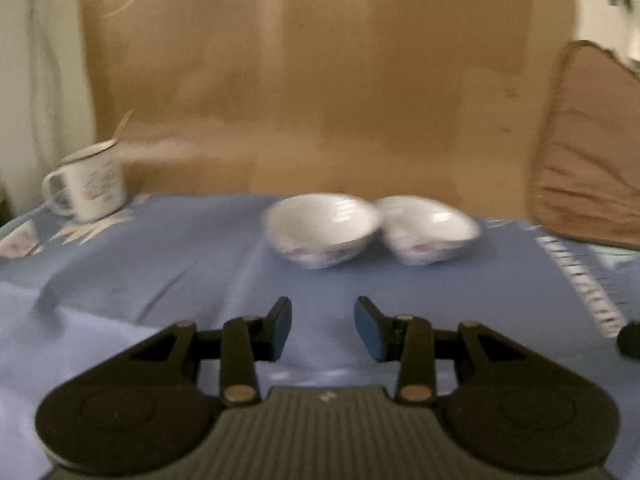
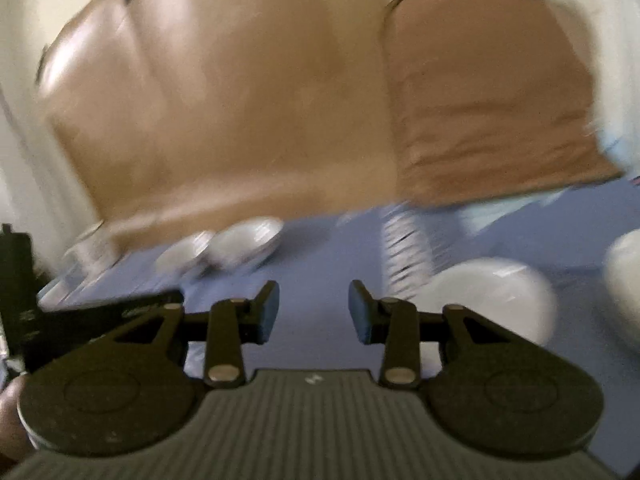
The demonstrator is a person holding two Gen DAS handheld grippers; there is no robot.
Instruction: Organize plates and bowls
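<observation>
Hovering low over the blue cloth (image 1: 160, 280), the left gripper (image 1: 323, 328) is pointing straight ahead with its jaws standing wide apart and nothing between them. Its body is showing ribbed grey plastic, black rounded arms with metal pivot pins, and flat blue pads (image 1: 370, 334) on the fingers. The cloth under it is lying soft and creased.

Ahead of that gripper, 2 white bowls are sitting side by side on the cloth, their rims touching or nearly so. The left bowl (image 1: 322, 230) is glossy, round and shallow, with a faint floral band low on its outer wall; the right bowl (image 1: 430, 230) is looking the same in make and pattern. Farther off to the left, a white enamel-looking mug (image 1: 90, 186) with a printed side and a handle is standing upright near the cloth's far edge, covered by a lid with something thin sticking up from it. Behind everything, a smooth tan headboard (image 1: 320, 80) is rising, and a brown cushion (image 1: 588, 152) is leaning at the right.

The right gripper (image 2: 313, 312) is tilting, so its view is slanting, and it is likewise spread wide and empty above the cloth. Just right of its fingers a pale round dish (image 2: 492, 300) is lying, possibly a plate, too blurred to tell. Another white piece (image 2: 624, 280) is showing at the right edge.
</observation>
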